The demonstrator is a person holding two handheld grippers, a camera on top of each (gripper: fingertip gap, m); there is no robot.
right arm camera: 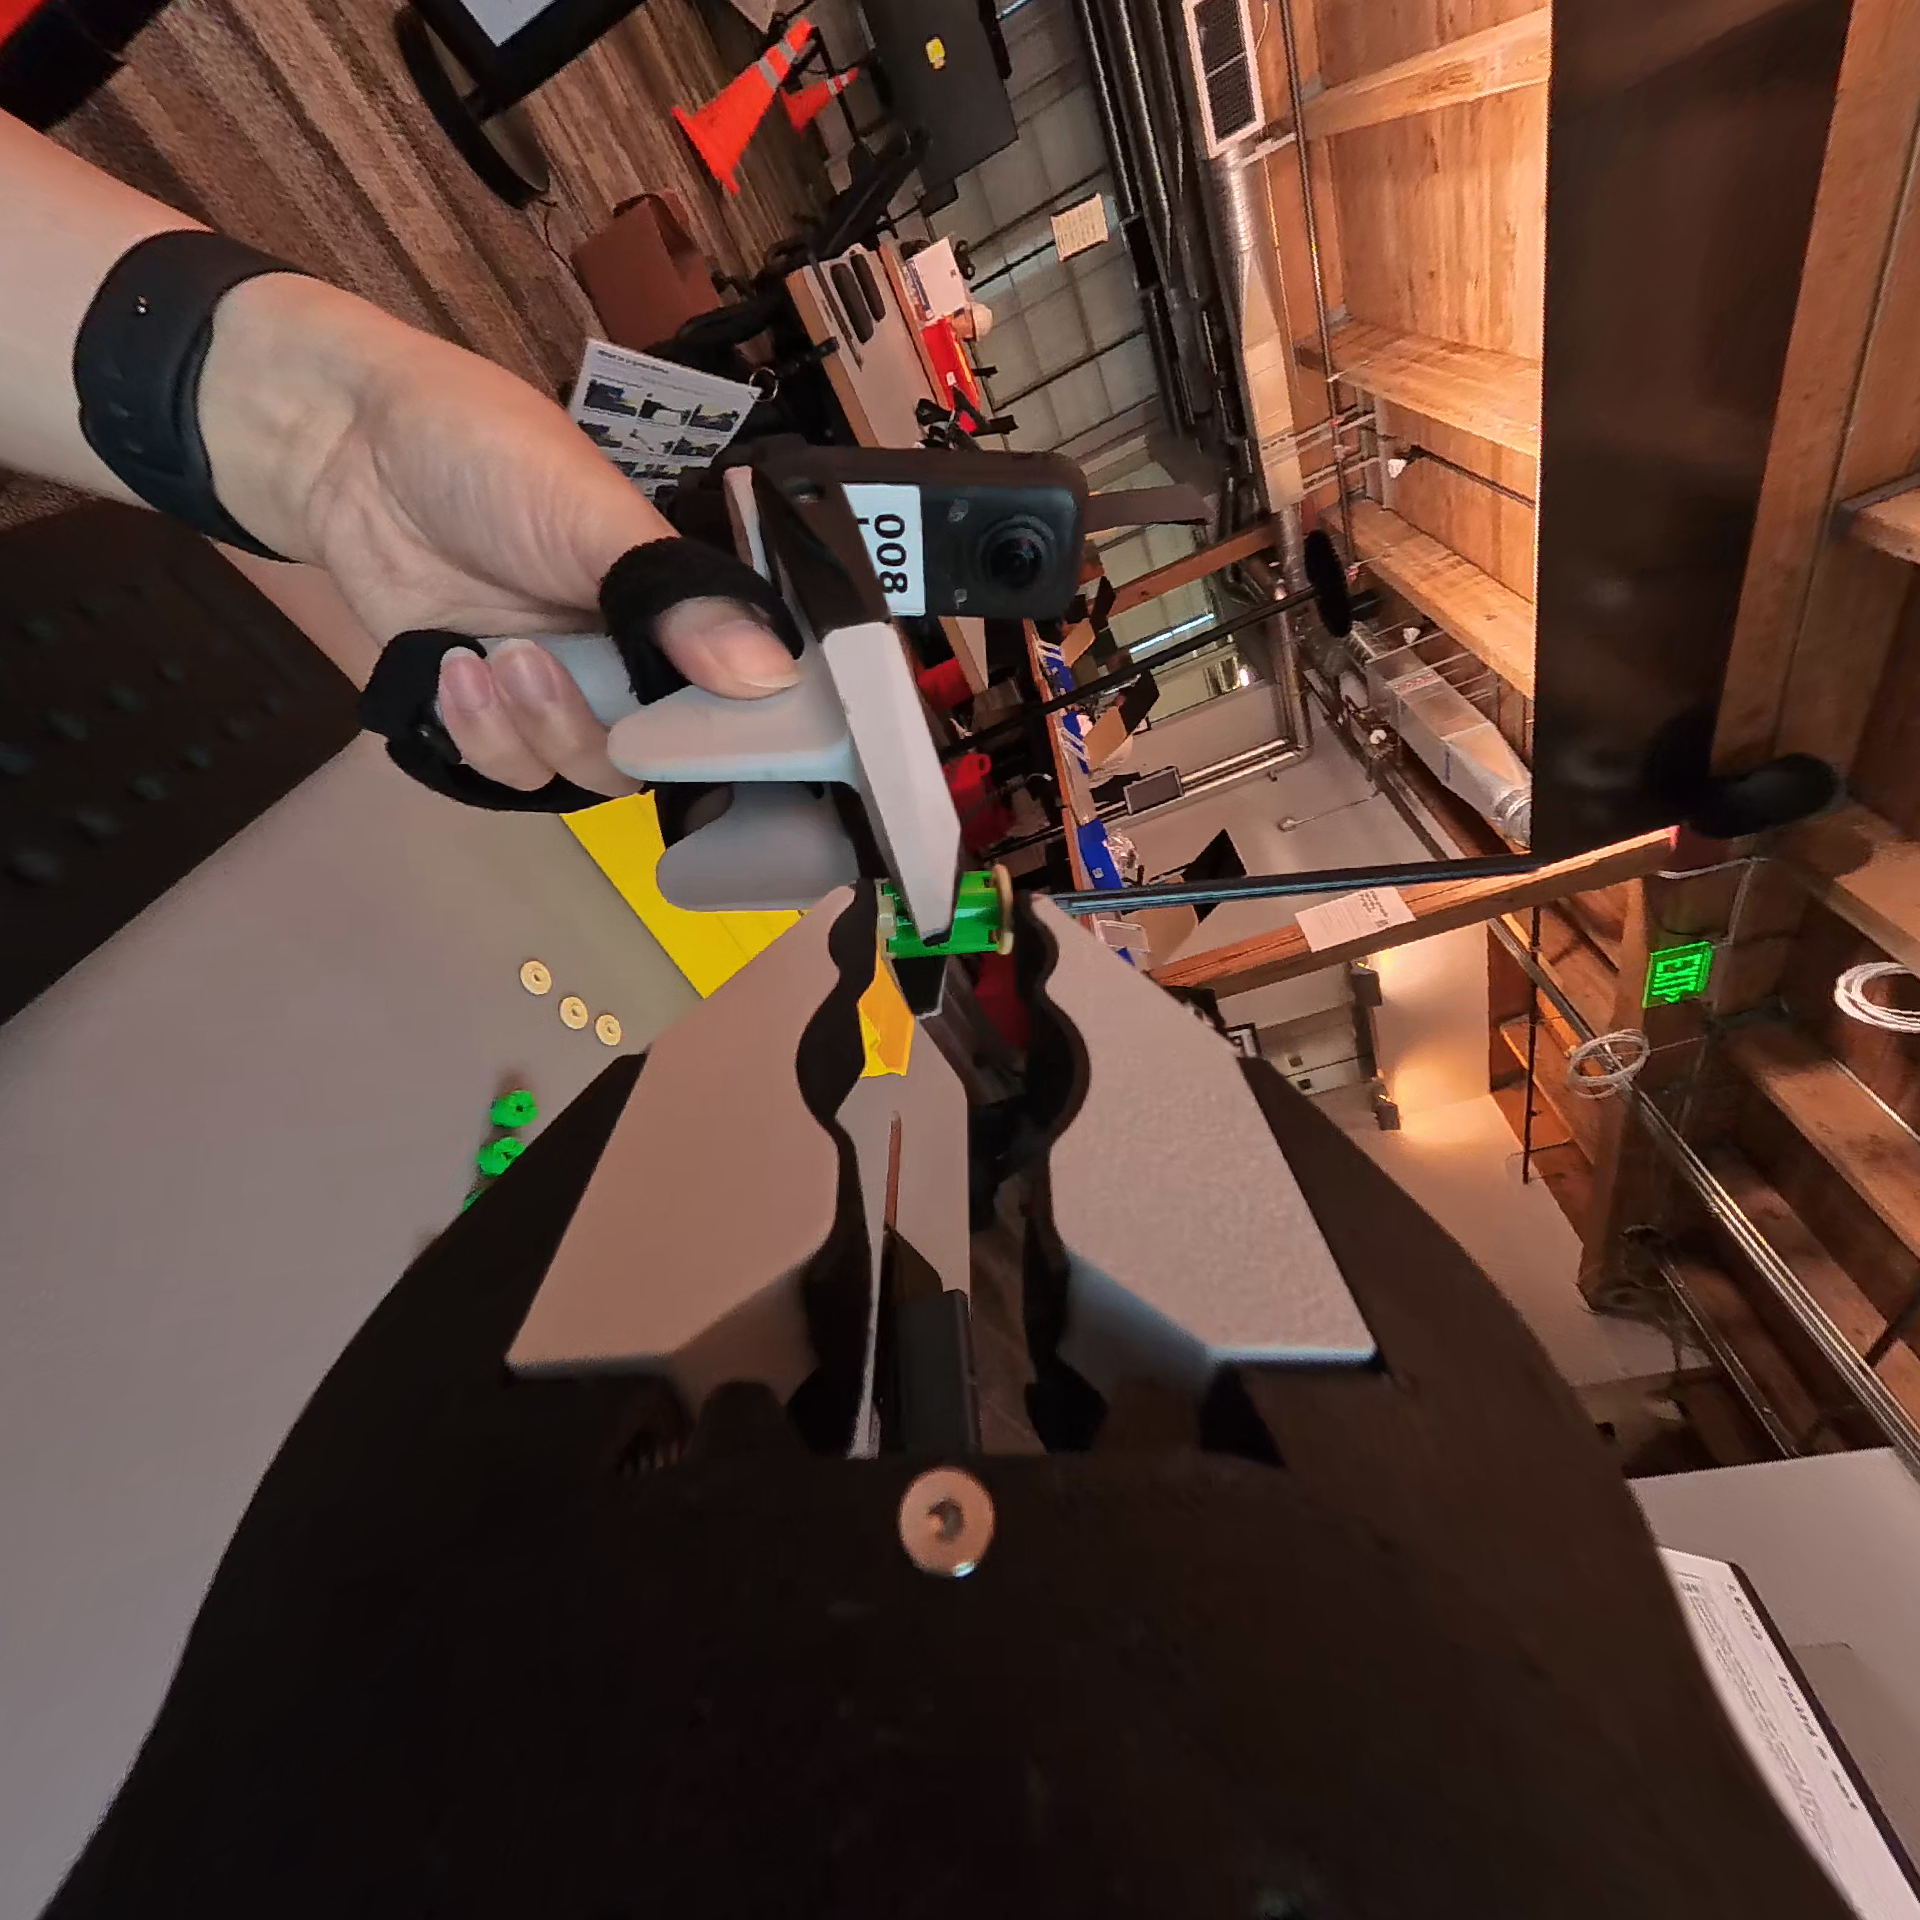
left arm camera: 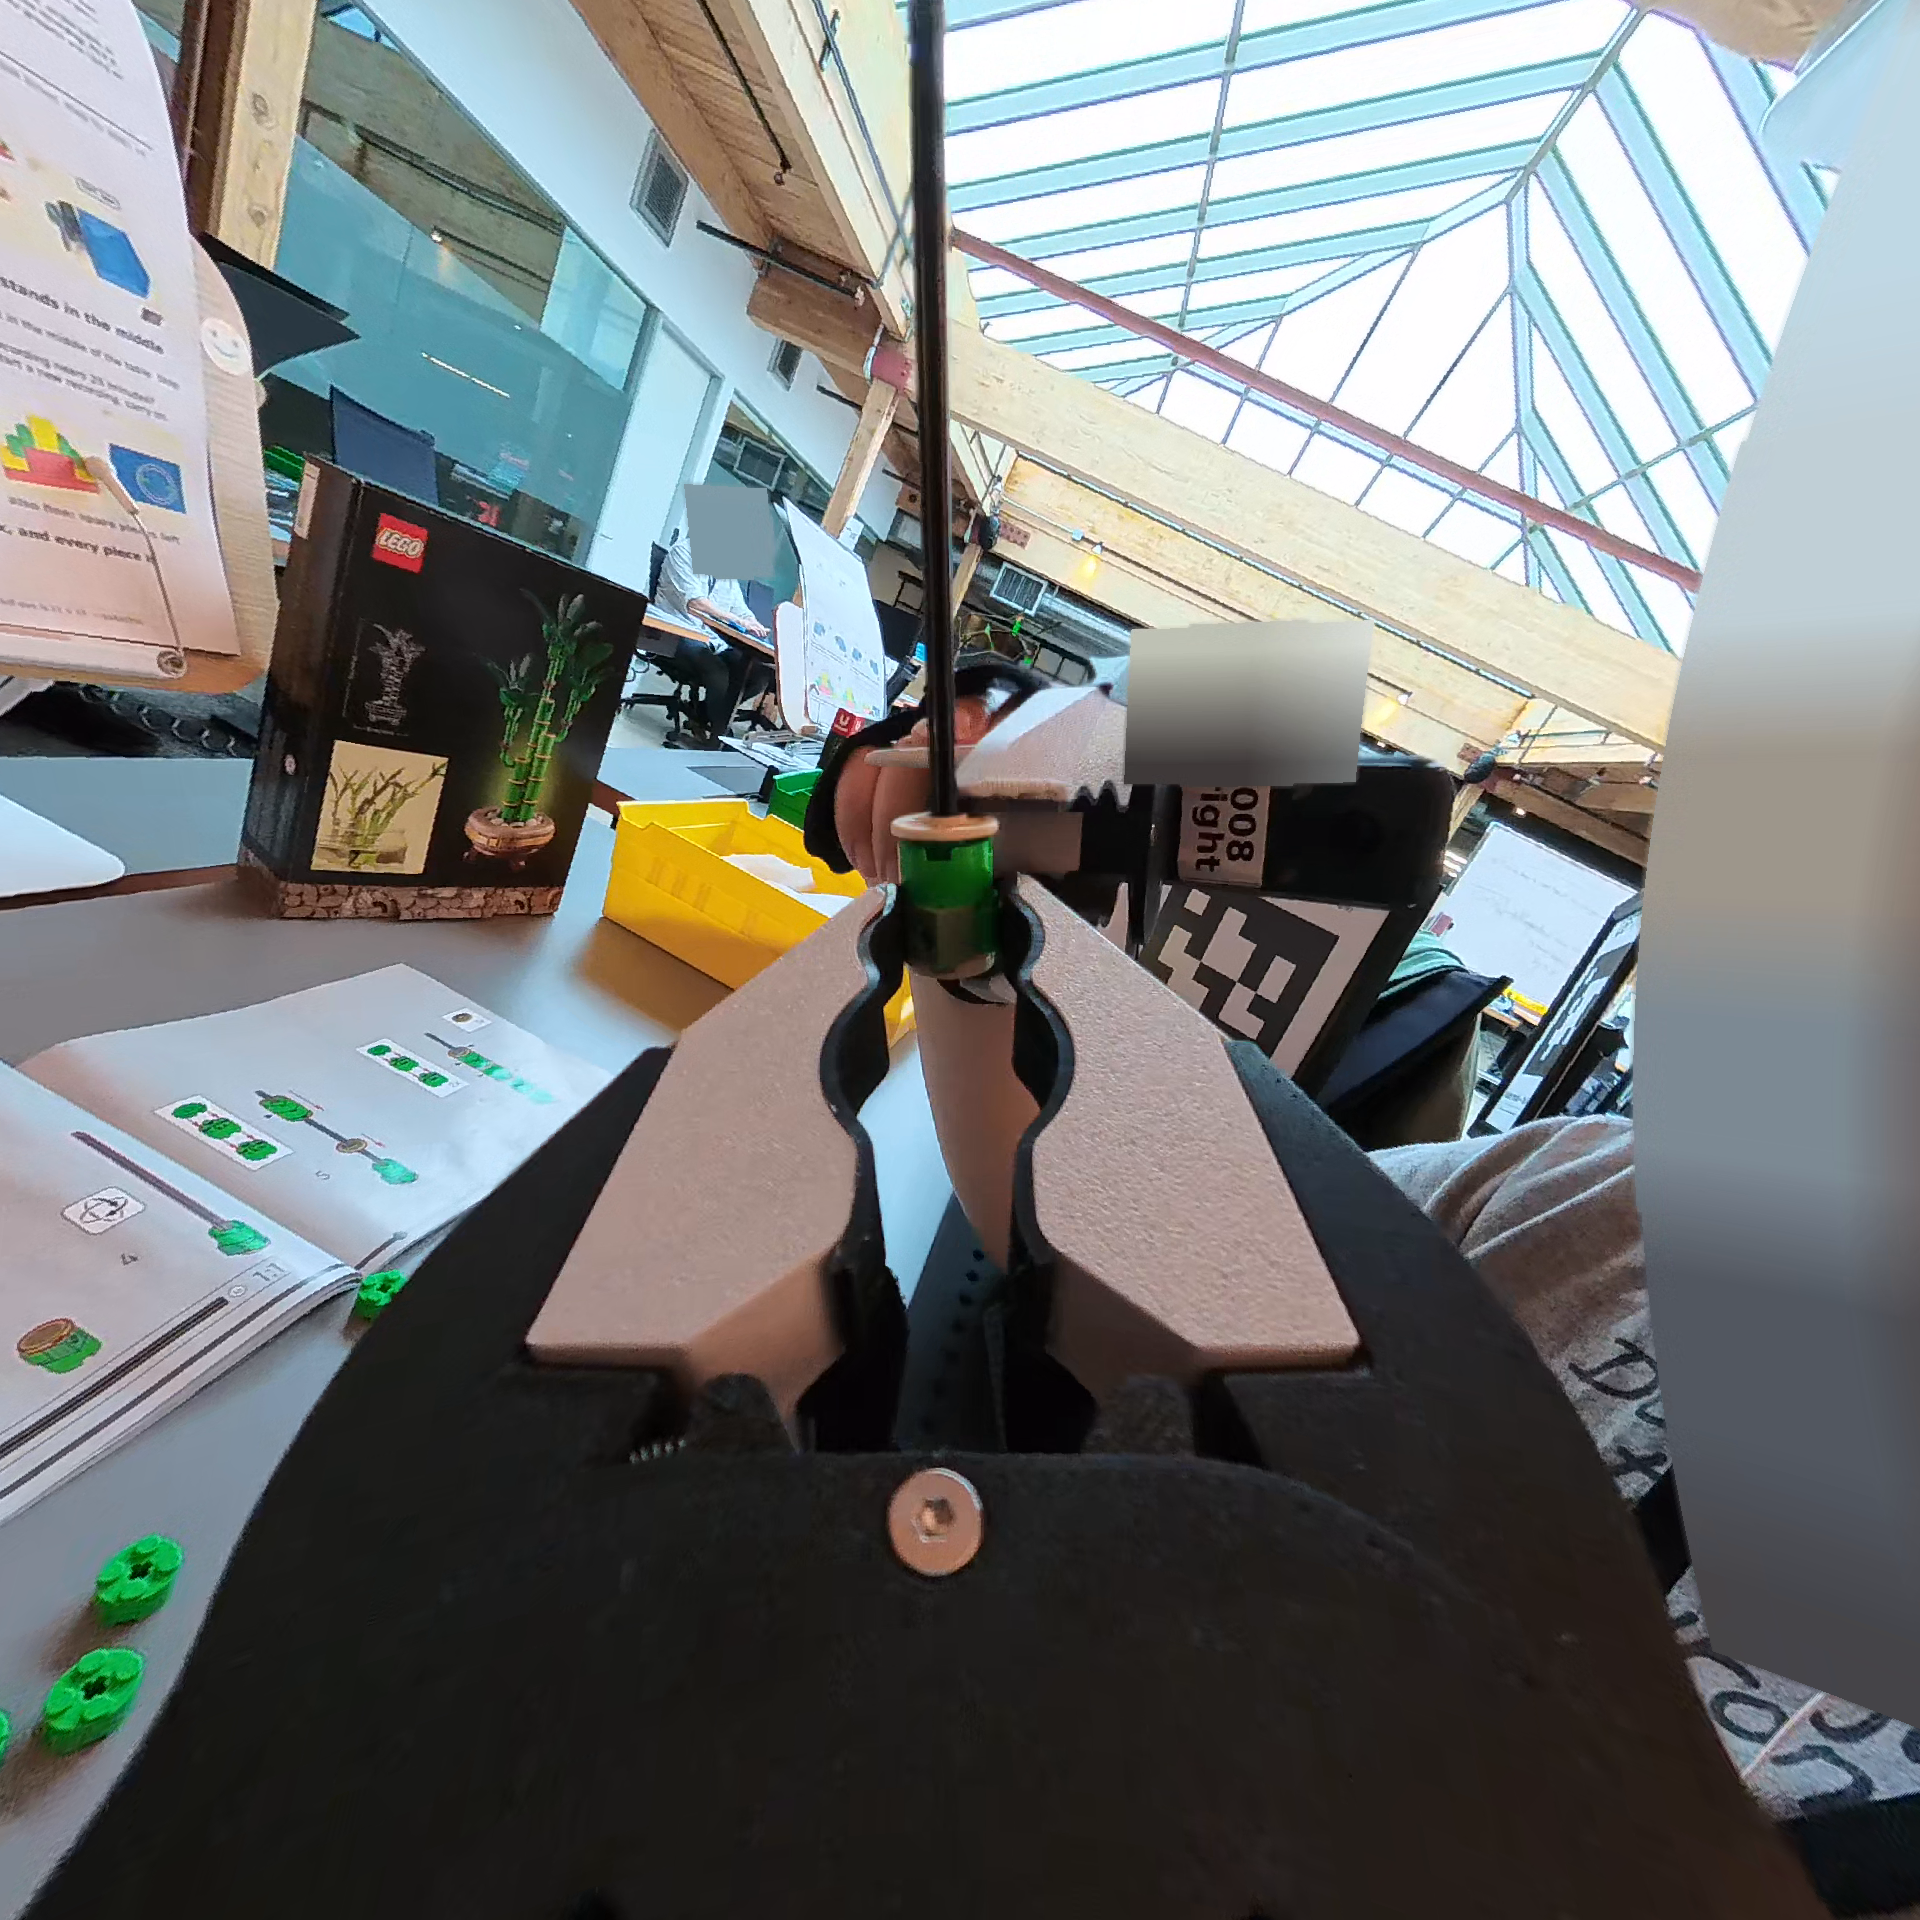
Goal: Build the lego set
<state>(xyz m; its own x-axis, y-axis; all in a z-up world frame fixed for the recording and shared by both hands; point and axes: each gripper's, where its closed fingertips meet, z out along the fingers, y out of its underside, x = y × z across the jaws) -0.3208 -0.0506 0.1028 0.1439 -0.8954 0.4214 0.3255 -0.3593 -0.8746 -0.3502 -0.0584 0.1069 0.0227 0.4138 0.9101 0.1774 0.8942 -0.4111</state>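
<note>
The grey desk (left arm camera: 156,935) carries most of the set's things, and only the left wrist view shows the Lego box (left arm camera: 436,717) standing upright toward its far side, with a yellow bin (left arm camera: 717,894) just beside it and the open instruction booklet (left arm camera: 239,1153) lying nearer, toward the left edge. The left gripper (left arm camera: 940,914) is closed on a stack of green round bricks (left arm camera: 945,894) threaded on a long black axle (left arm camera: 930,416), which rises straight up from the stack past a tan washer-like ring (left arm camera: 943,827). In the right wrist view the same green stack (right arm camera: 940,920) lies between the tips of the right gripper (right arm camera: 940,914), whose jaws stand narrow around it; whether they actually press on it I cannot tell, as the left gripper's fingers cross in front. That view alone shows the person's hand (right arm camera: 416,499) working the left gripper's handle, and three tan rings (right arm camera: 571,1003) in a row on the desk near the yellow bin. Loose green round bricks (left arm camera: 135,1579) lie near the booklet in the left view.
</note>
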